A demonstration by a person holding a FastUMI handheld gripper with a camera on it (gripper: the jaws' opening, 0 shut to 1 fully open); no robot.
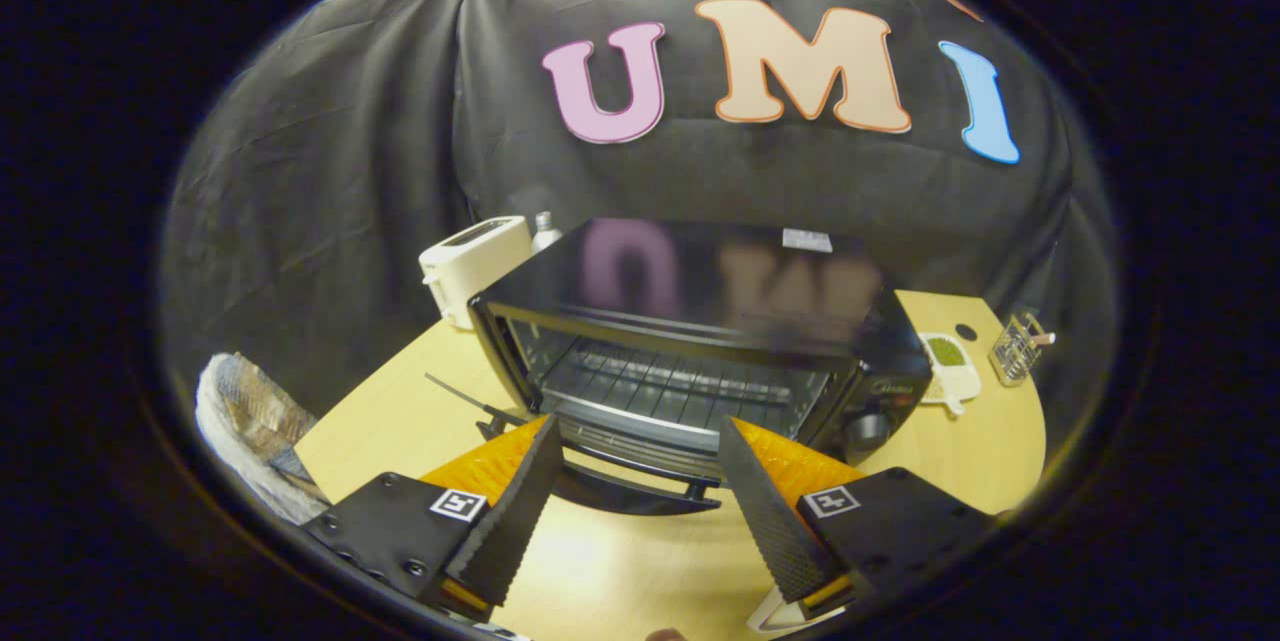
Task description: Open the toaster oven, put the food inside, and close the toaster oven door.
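The toaster oven (700, 341) is sitting on the wooden table (640, 561) just ahead of the fingers, its door (640, 481) hanging open and the wire rack (680, 386) showing inside. Small lettering by its knob (868, 429) is too blurred to read. The gripper (640, 436) is hovering released, jaws spread, grasping nothing. Beyond the oven's left corner a white toaster (472, 266) is standing.

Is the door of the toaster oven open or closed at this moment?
Open. The toaster oven door hangs down in front, the wire rack shows directly, and the gripper is open, its jaws apart.
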